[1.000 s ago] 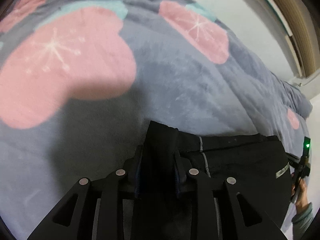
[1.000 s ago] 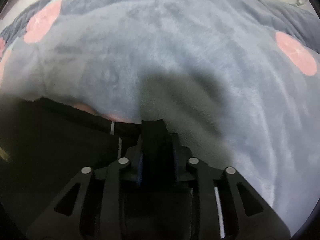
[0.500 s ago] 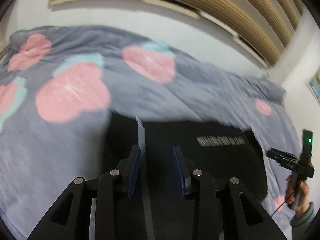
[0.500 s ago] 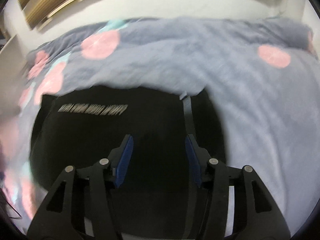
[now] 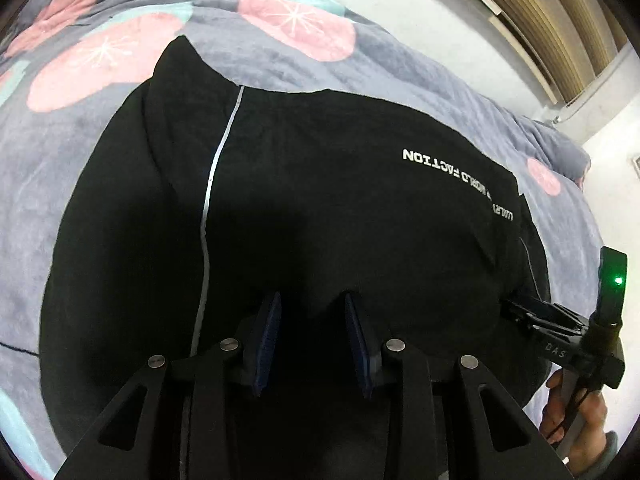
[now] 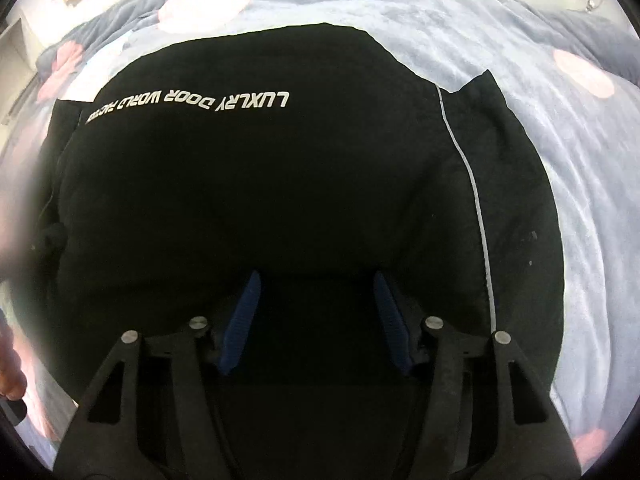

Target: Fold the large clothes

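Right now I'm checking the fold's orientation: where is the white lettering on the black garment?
The white lettering runs upside down across the far part of the black garment on the grey floral blanket; in the left wrist view it sits far right.

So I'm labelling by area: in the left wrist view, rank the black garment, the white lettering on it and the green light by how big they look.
1. Black garment, by far the largest.
2. White lettering.
3. Green light, smallest, though it is nearer the camera.

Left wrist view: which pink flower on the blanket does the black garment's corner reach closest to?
The large pink flower left of the black garment; the garment's upper corner nearly touches it. The flower above sits clear.
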### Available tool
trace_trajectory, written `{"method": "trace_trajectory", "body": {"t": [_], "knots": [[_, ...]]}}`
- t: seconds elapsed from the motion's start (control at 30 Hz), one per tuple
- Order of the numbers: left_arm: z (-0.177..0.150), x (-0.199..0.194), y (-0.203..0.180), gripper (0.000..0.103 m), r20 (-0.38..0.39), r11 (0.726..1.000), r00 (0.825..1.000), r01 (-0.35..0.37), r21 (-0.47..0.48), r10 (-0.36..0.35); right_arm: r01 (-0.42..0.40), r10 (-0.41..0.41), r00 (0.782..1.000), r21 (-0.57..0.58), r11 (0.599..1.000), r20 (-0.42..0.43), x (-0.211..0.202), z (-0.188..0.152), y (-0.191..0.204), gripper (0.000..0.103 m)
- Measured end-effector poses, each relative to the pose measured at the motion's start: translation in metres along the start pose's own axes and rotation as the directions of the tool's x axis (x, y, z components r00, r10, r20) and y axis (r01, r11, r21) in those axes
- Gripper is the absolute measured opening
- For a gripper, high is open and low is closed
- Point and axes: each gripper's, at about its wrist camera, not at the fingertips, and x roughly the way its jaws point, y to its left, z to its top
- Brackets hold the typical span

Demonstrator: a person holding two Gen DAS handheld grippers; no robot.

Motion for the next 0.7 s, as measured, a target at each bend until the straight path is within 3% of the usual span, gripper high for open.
{"method": "trace_trajectory", "body": {"t": [0.07,0.2,0.4,0.7], "knots": [[0.003,-0.010,-0.004,0.034,0.007,1.000,1.000,-0.008,0.005,0.008,-0.020,0.020,1.000,0.018,1.000,-0.004,-0.011,0.009,-0.003,0.055],[0.017,-0.030,-0.016,0.034,0.061,0.999,0.998,-0.028,0.035,0.026,-0.062,0.059,0.995,0.028,0.998,0.075,-0.033,0.037,-0.007,0.056],[0.028,-0.018,-0.025,0.034,0.054,0.996,0.996,-0.070,0.047,0.067,-0.012,0.010,0.997,0.020,1.000,0.074,-0.007,0.078,-0.003,0.056],[0.023,0.002,-0.027,0.034,0.034,0.989,0.992,-0.125,0.075,0.122,-0.006,0.006,1.000,0.030,1.000,0.001,0.020,0.074,0.008,0.062]]}}
